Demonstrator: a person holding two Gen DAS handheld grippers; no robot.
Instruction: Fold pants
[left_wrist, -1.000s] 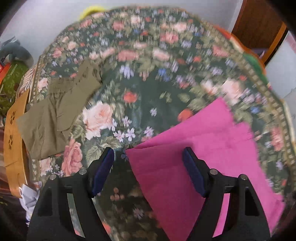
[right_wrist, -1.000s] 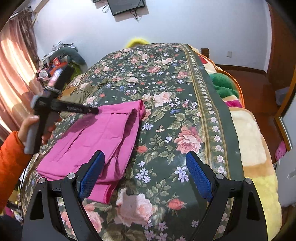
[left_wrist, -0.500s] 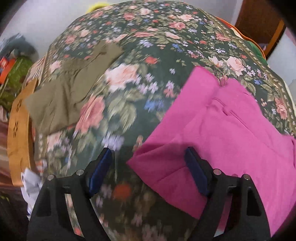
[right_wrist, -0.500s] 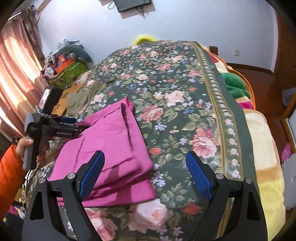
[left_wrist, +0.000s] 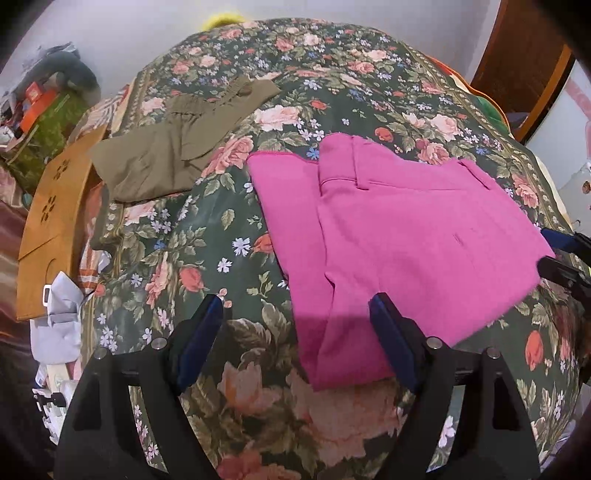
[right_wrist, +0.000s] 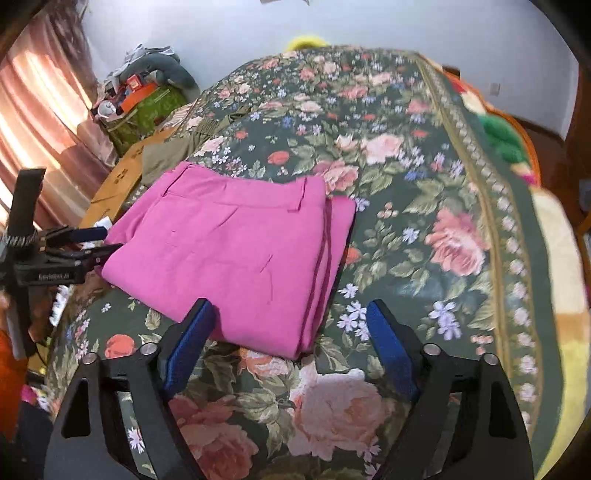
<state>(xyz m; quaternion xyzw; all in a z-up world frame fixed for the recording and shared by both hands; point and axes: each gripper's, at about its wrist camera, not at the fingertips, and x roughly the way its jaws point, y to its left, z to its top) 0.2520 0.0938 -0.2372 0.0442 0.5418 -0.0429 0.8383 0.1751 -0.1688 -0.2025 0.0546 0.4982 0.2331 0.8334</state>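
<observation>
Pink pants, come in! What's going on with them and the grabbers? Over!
Left gripper open, empty. Right gripper closing, nothing pinched yet. Pink pants folded flat on the flowery bedspread. Olive pants lie apart, not blocking.

The left claw (left_wrist: 295, 325) body covers the near end of the pink pants (left_wrist: 406, 236); past them, the right claw (left_wrist: 565, 258) is cut by the picture's edge, and the bed's (right_wrist: 554, 236) far side blurs
</observation>
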